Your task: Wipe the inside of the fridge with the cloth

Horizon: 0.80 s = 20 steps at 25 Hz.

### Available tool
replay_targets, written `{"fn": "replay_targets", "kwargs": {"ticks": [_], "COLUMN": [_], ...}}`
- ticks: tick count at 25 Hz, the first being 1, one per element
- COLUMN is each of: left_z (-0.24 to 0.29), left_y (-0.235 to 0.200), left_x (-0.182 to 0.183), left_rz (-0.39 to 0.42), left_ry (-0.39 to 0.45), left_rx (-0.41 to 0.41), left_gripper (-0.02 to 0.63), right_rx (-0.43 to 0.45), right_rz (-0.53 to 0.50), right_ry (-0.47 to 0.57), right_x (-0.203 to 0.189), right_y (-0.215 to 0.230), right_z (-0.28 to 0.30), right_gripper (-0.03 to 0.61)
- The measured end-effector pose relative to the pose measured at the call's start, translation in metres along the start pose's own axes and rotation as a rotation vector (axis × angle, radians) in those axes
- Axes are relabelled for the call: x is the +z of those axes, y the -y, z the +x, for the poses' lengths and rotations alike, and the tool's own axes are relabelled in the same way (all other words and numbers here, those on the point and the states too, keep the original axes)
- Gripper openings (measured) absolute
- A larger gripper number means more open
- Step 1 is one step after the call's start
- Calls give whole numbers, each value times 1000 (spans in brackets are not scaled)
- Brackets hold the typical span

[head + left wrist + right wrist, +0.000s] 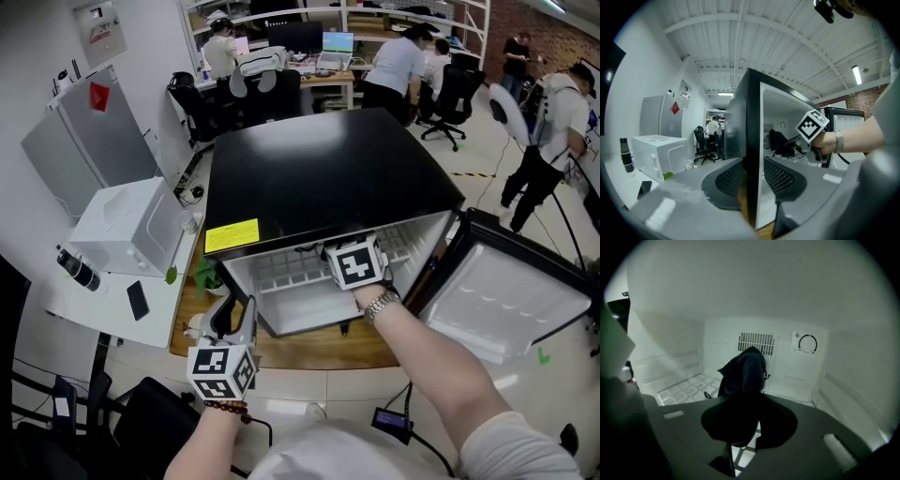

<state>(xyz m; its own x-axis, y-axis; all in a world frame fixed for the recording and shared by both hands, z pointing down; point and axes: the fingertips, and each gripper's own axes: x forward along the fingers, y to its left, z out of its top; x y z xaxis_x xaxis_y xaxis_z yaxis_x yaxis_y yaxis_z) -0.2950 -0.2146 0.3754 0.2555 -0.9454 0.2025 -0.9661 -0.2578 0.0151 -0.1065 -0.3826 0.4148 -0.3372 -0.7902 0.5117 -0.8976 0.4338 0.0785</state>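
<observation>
The left gripper (232, 317) has its jaws clamped on the front edge of the fridge wall (750, 140), the left side of the small black fridge with a white lining (328, 173). The black edge runs straight up between the two mesh pads. That grip looks meant to steady the cabinet, so it needs to be firm during the rubbing, or the fridge may slide on the wooden bench (309, 347).

The right gripper (751, 416) reaches inside the cabinet, its jaws pinched narrowly on a dark navy crumpled cloth (745, 369). The cloth stands in a bunch ahead of the jaws, apart from the white back panel with its slotted vent (757, 343) beyond them. I cannot tell whether it touches the white grid shelf (686, 387) below and left of the jaws.

To wipe well, I judge the jaws should tip forward so the bunch presses flat on a surface. They should then sweep leftward wall to rightward wall, clear of the round dial (807, 343) up and right of them. The open door (511, 291) lies well to the right.
</observation>
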Motion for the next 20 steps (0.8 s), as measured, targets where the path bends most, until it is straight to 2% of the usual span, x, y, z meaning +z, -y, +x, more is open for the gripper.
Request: {"fn": "replay_targets", "kwargs": {"ticks": [14, 20], "left_z": [-1, -1], "left_y": [-2, -2], "left_x": [1, 0], "left_rz": [-13, -14], "left_ry": [5, 4], "left_rx": [4, 3], "left_gripper": [137, 137], "right_rx": [-129, -131], "right_rz": [43, 60], "right_ry": [2, 35], "right_x": [-12, -12], "right_y": [66, 70], "right_z": [-17, -25], "right_gripper": [75, 75]}}
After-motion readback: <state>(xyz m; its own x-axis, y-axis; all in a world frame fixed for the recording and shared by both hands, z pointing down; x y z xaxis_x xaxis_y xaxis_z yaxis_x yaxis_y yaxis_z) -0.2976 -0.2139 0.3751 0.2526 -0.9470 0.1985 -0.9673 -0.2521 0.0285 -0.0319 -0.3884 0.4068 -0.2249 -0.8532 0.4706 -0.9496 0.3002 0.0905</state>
